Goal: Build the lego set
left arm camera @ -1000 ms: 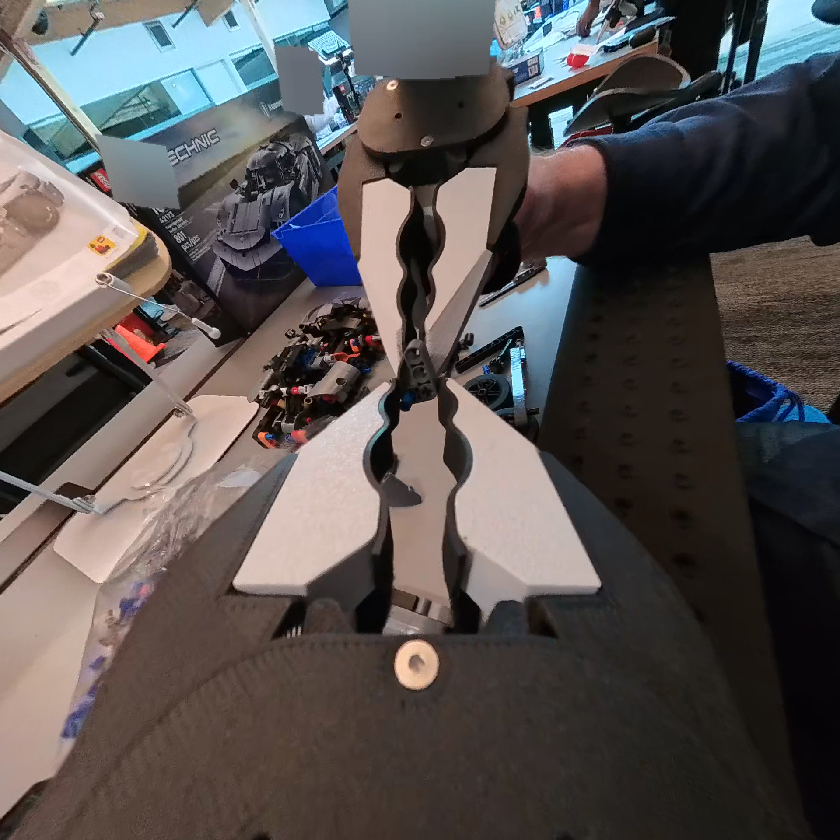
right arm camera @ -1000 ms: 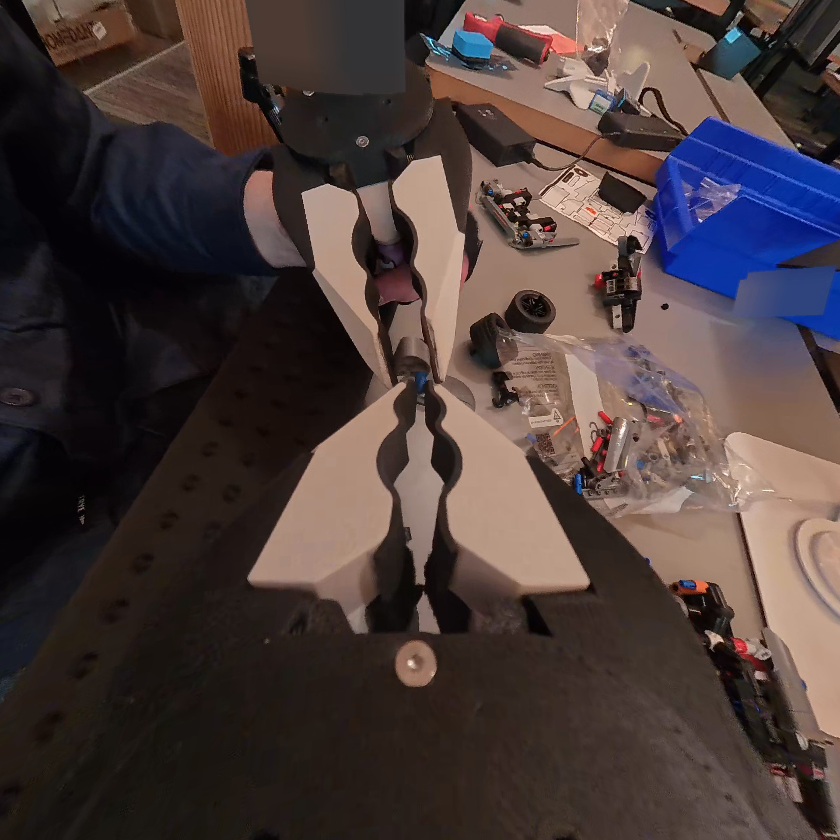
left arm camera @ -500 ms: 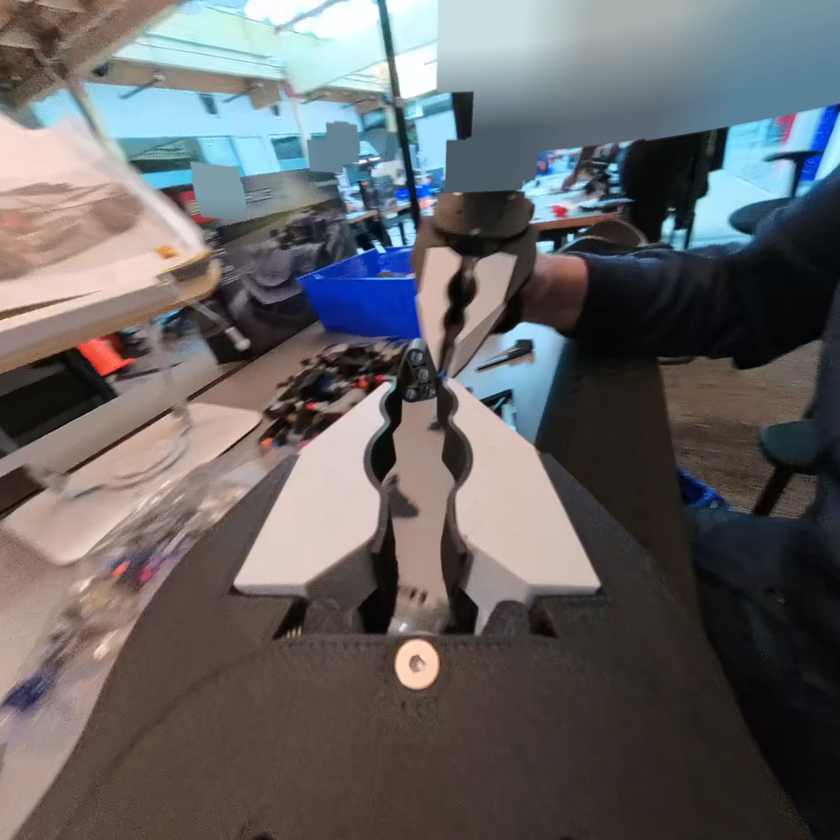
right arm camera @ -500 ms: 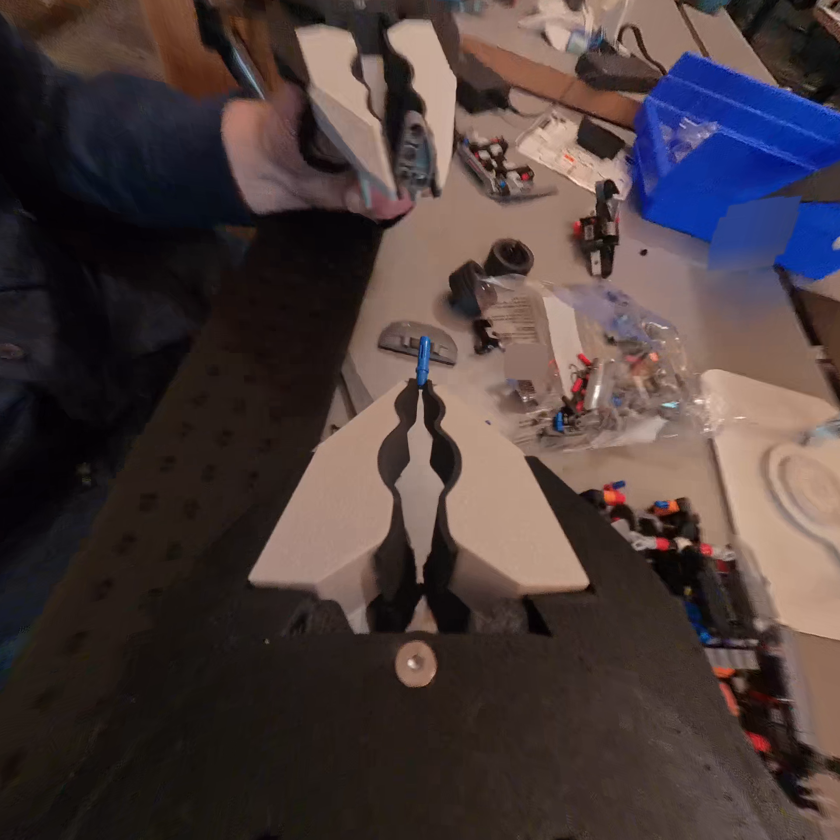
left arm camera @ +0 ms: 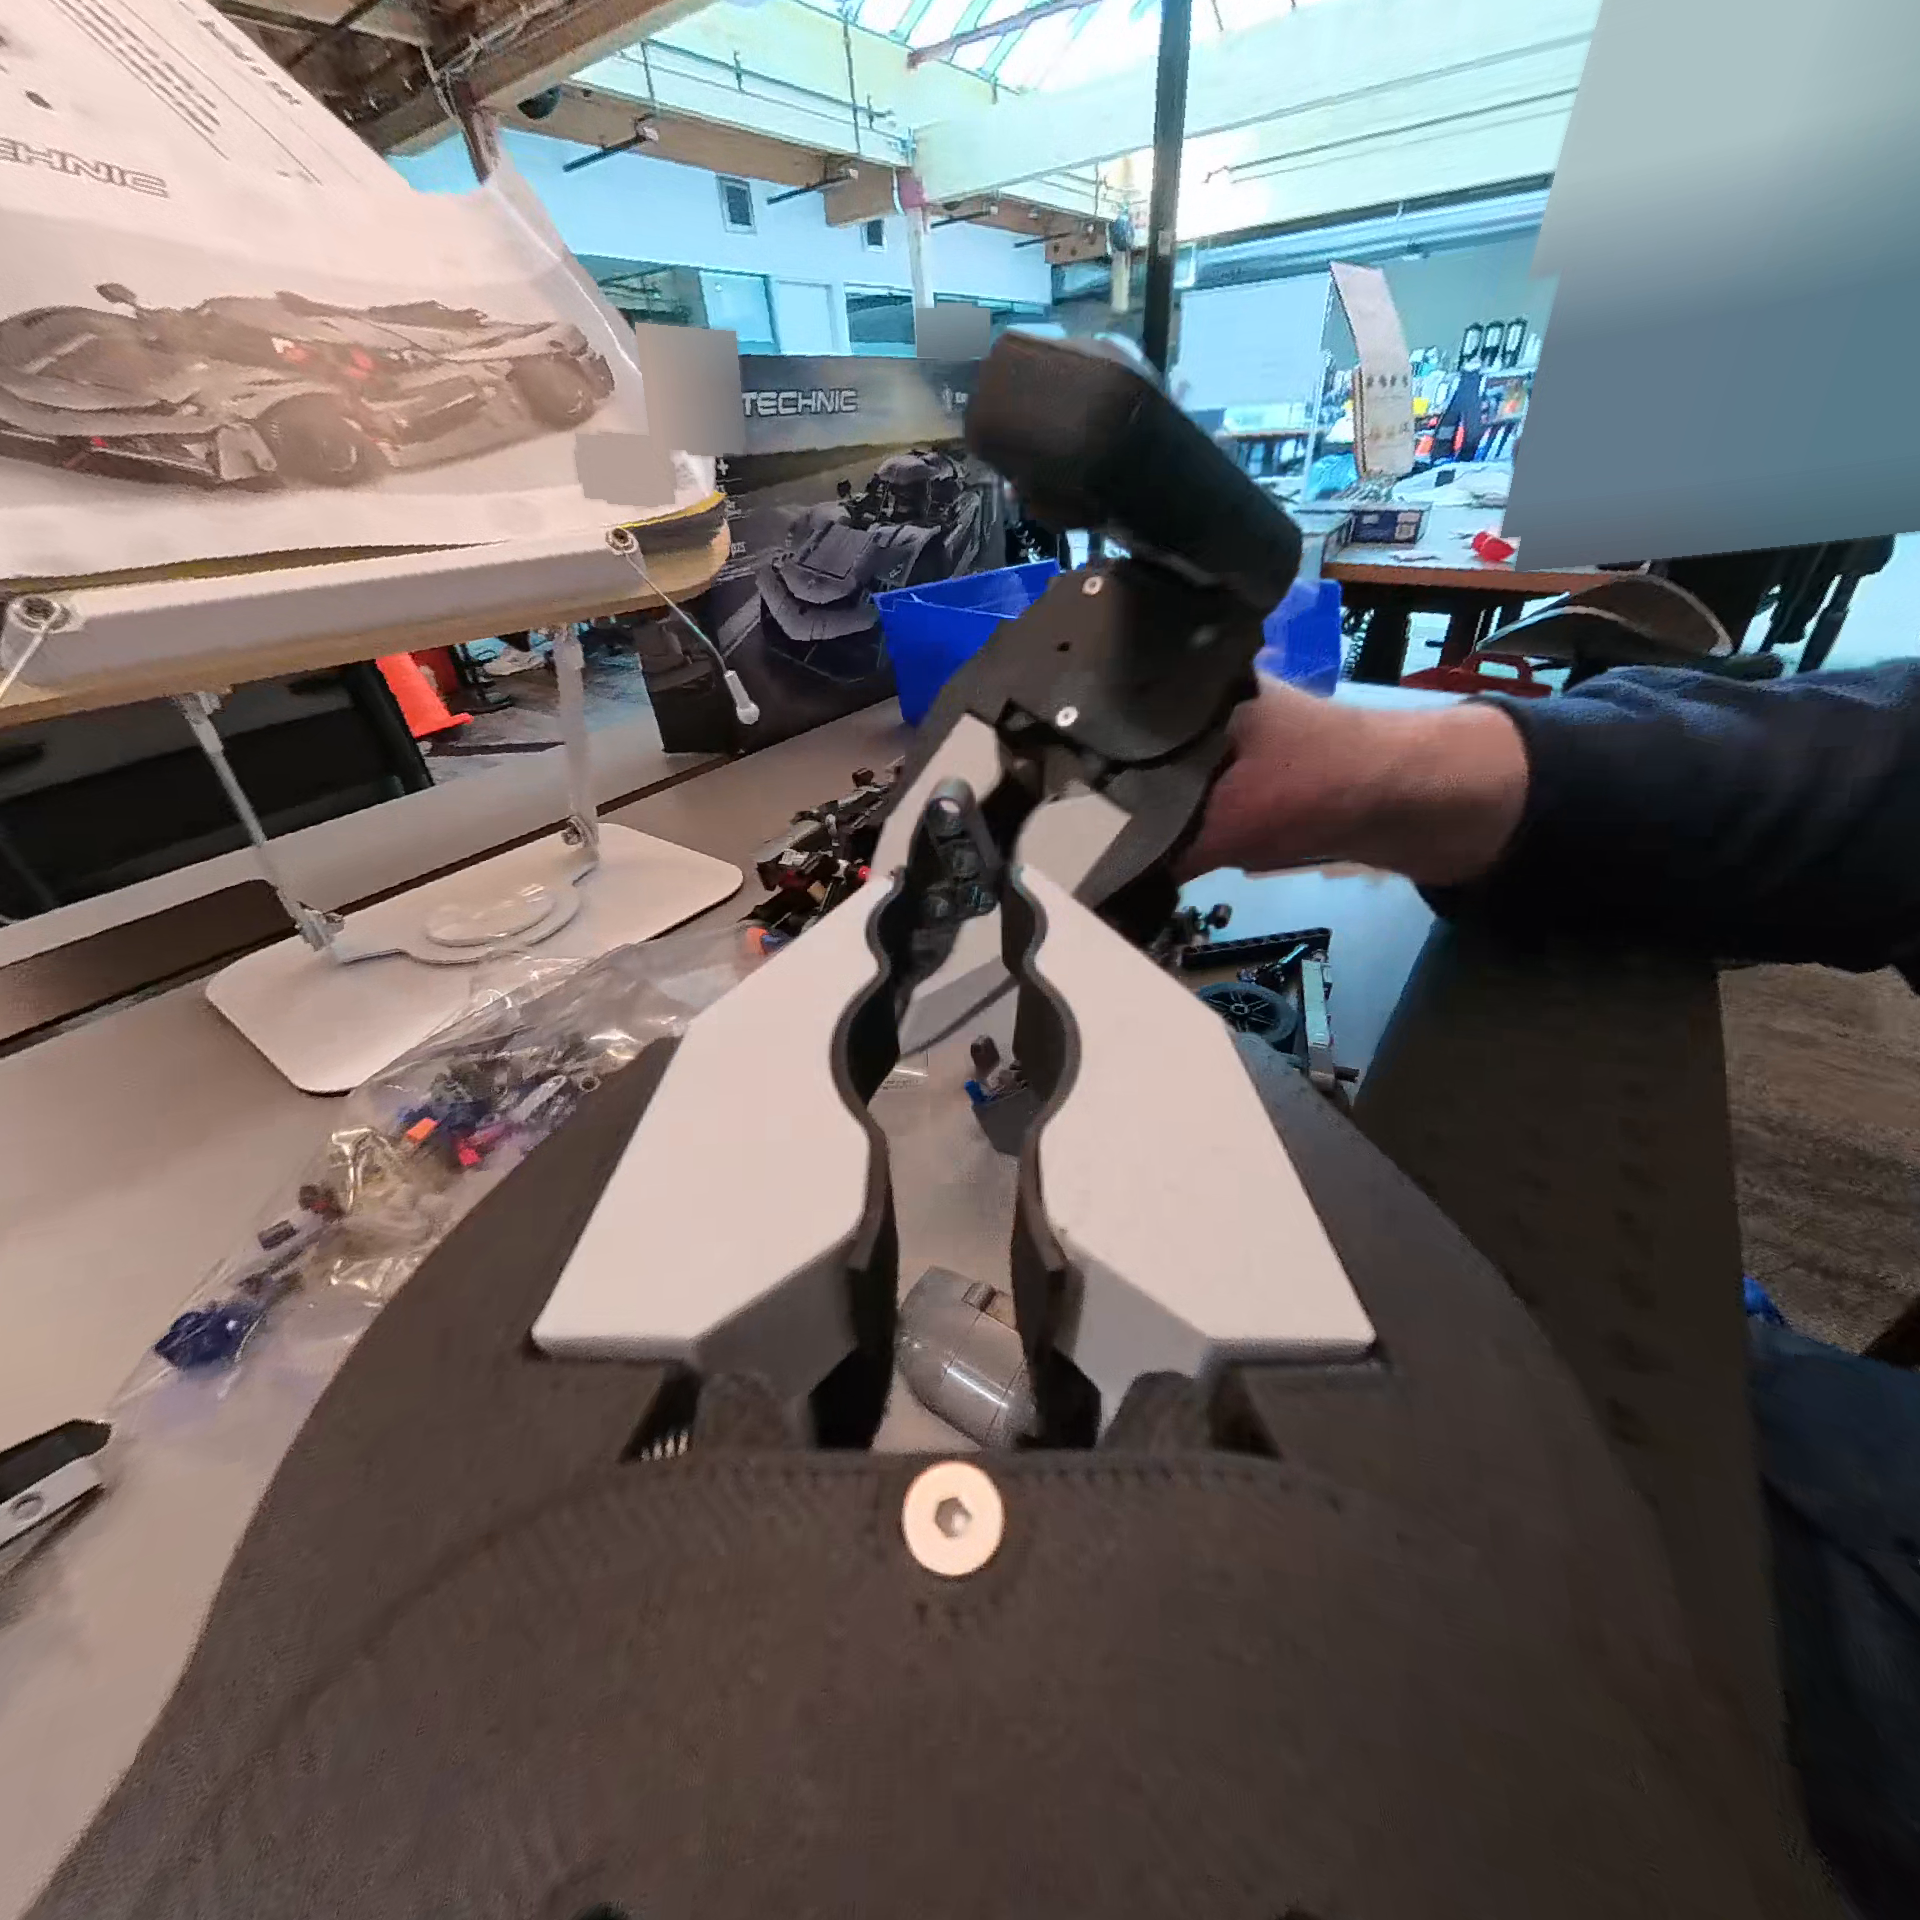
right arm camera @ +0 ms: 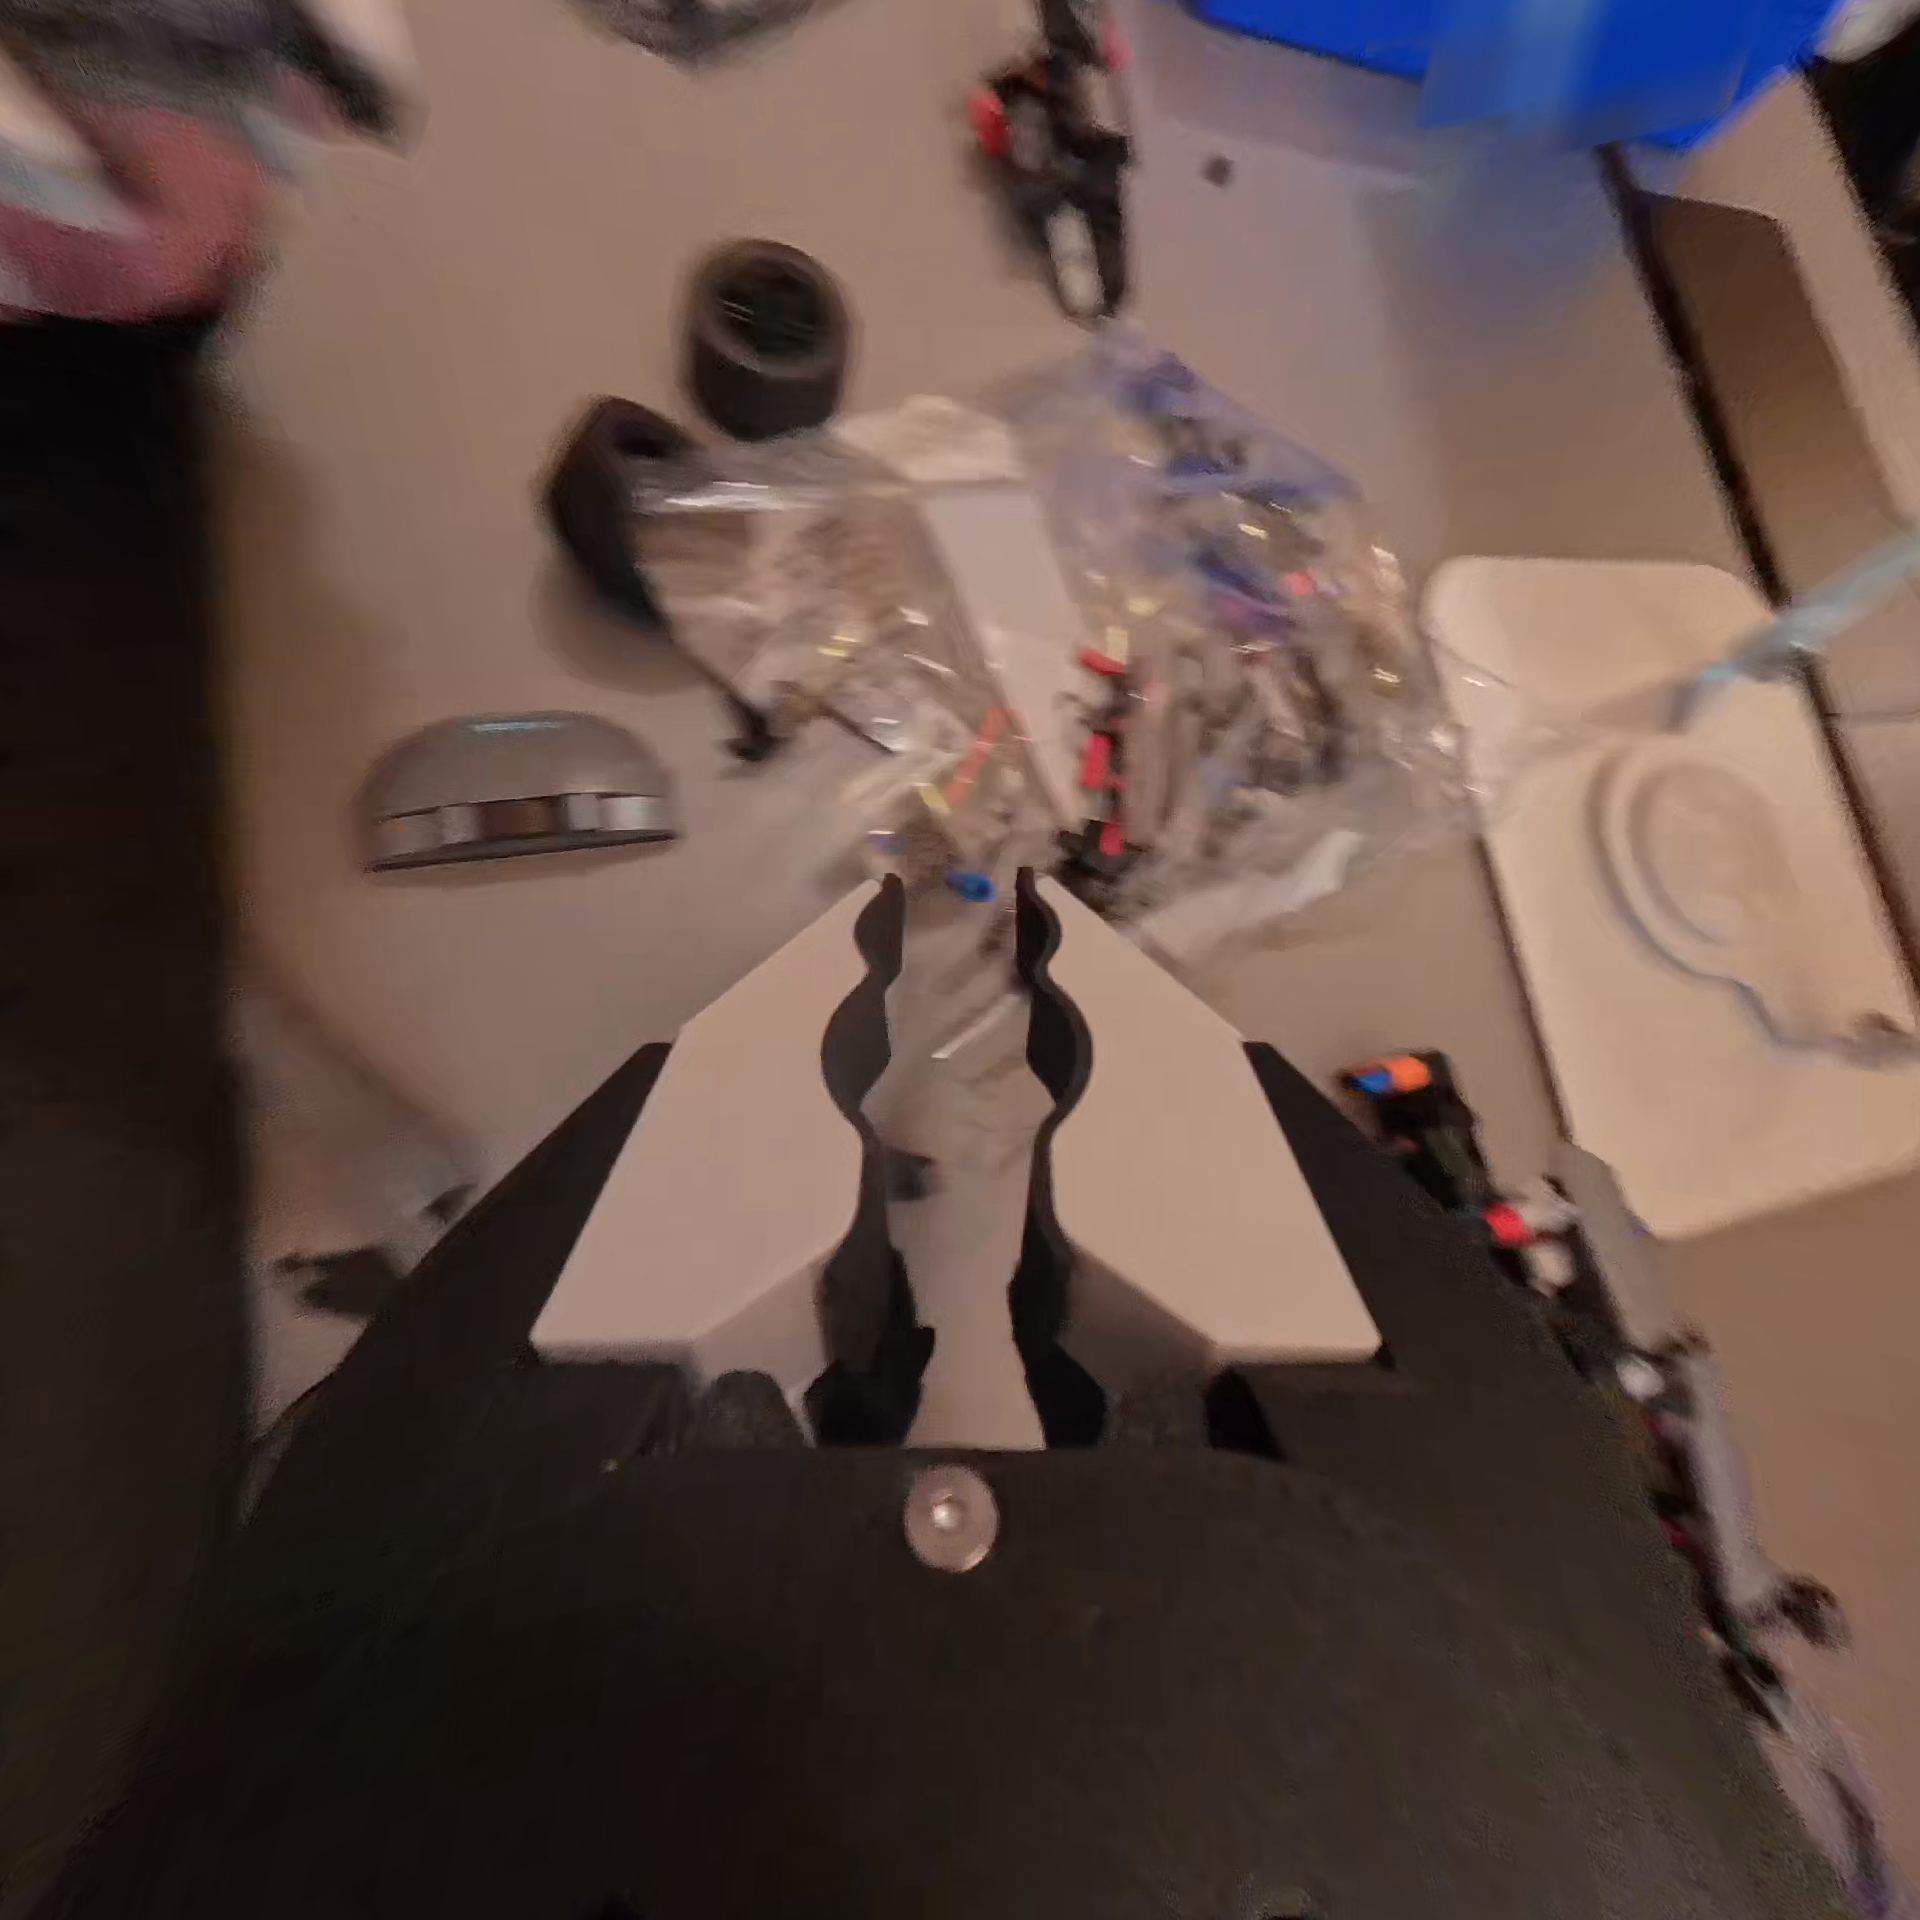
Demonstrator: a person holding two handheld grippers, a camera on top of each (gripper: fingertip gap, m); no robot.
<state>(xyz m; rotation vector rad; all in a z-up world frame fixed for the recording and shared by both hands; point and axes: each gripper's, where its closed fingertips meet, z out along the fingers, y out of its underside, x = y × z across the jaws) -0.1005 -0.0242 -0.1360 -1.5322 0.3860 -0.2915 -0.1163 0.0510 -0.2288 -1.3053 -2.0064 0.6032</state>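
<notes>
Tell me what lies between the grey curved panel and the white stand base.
A clear bag of small lego parts lies between the grey curved panel and the white stand base, shown blurred in the right wrist view.

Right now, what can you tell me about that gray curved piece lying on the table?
The gray curved piece is a half-moon shell, like a car's wheel arch. It looks like smooth, slightly shiny plastic, lighter on its rounded top, with a darker banded strip along its straight lower edge. It lies alone on the bare table, touching nothing else. The two black tires and the clear bag of parts sit apart from it. The picture is blurry, so finer details are unclear.
</notes>
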